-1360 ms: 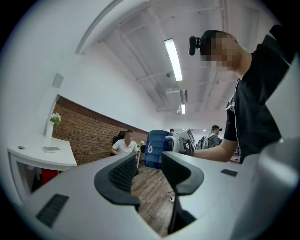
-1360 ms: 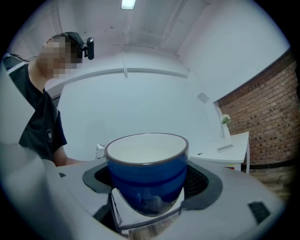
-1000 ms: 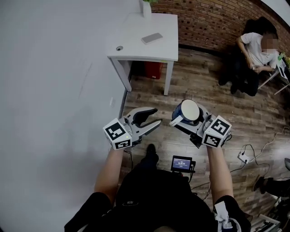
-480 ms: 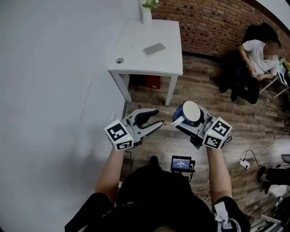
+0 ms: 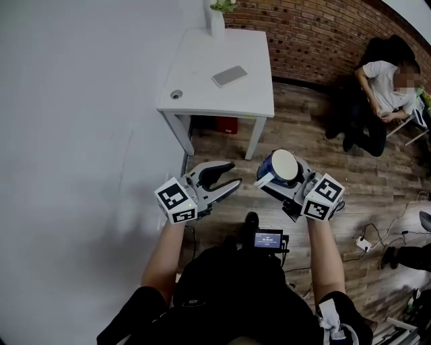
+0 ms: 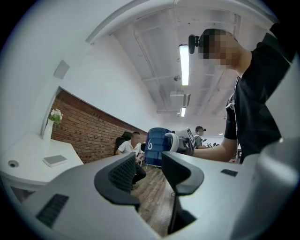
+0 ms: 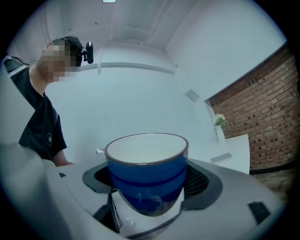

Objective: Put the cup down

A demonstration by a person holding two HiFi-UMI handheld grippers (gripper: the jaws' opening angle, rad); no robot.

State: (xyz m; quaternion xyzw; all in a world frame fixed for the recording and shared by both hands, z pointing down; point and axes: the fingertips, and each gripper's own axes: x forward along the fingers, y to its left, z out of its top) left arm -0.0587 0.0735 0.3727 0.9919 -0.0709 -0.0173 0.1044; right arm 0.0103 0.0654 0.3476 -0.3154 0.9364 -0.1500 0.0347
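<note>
Right gripper clamps upright round blue ceramic cup, white interior bare. Left gripper fingers apart, holding nothing.

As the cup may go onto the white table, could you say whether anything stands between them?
Nothing visible does: only wooden floor lies between the cup, held in the right gripper, and the table. A phone and a vase take part of its top.

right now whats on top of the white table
A grey phone, a white vase of flowers at the far edge, and a small round thing near the left corner. Nothing hides the tabletop.
</note>
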